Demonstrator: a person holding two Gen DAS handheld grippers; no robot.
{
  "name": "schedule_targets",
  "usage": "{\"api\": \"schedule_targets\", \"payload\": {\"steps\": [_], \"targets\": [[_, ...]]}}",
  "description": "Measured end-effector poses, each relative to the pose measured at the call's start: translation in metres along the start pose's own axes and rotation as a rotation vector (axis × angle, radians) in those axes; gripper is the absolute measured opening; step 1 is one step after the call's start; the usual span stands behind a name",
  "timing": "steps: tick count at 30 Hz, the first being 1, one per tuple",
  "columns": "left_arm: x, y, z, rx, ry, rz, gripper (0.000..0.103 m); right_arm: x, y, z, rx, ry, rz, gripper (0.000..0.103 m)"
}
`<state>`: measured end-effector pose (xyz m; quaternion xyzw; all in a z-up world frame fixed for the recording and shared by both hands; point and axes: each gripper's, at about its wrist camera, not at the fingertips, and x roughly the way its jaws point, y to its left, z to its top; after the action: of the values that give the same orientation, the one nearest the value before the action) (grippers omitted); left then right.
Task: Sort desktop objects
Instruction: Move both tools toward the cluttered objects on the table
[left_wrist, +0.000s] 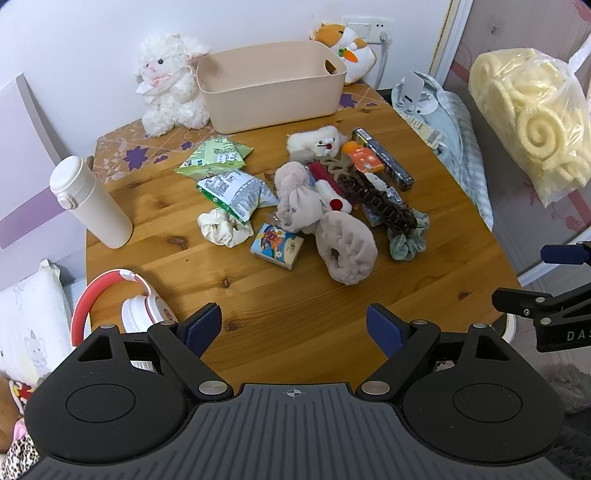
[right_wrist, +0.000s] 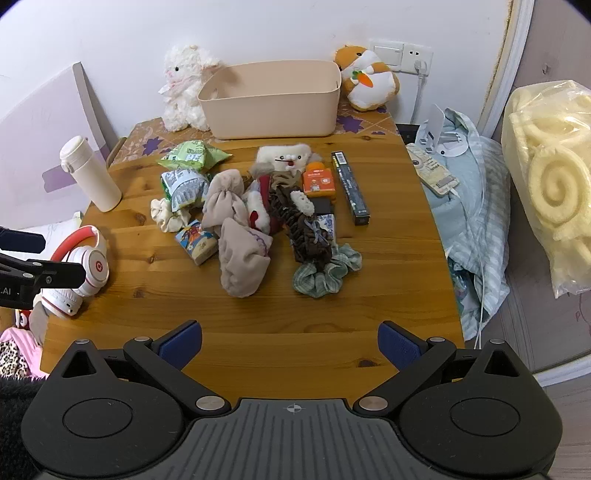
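A pile of small objects lies mid-table: grey socks (left_wrist: 345, 247) (right_wrist: 242, 262), green snack packs (left_wrist: 216, 155) (right_wrist: 192, 157), a cream scrunchie (left_wrist: 225, 227), a tissue pack (left_wrist: 277, 245) (right_wrist: 197, 240), a brown hair clip (left_wrist: 380, 201) (right_wrist: 303, 229), a green scrunchie (right_wrist: 327, 273), an orange bottle (right_wrist: 319, 179) and a dark long box (left_wrist: 384, 157) (right_wrist: 351, 188). An empty beige bin (left_wrist: 271, 86) (right_wrist: 271, 99) stands at the back. My left gripper (left_wrist: 294, 326) and right gripper (right_wrist: 290, 343) are open and empty, above the table's near edge.
A white flask (left_wrist: 90, 203) (right_wrist: 90, 173) and red-white headphones (left_wrist: 125, 306) (right_wrist: 83, 267) are at the left. A lamb plush (left_wrist: 168, 85) and hamster plush (right_wrist: 367, 77) flank the bin. Bedding (right_wrist: 469, 221) and a bagged foam roll (left_wrist: 532, 114) are to the right.
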<state>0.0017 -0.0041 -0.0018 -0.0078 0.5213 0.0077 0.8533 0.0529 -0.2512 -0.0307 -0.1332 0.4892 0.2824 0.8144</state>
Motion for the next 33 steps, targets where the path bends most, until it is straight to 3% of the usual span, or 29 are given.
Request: {"api": "schedule_targets", "payload": {"steps": [18,30,33], "targets": [[0.02,0.021,0.029,-0.16,-0.035,-0.002,0.087,0.021,-0.013,0.028,-0.044,-0.013,-0.016,0.103],[0.059,0.041,0.046,-0.253,-0.05,-0.047,0.087,0.042,-0.029,0.048,-0.111,-0.117,-0.029,0.103],[0.068,0.044,0.051,-0.254,-0.089,-0.001,0.087,0.052,-0.028,0.055,-0.124,-0.111,-0.042,0.103]]}}
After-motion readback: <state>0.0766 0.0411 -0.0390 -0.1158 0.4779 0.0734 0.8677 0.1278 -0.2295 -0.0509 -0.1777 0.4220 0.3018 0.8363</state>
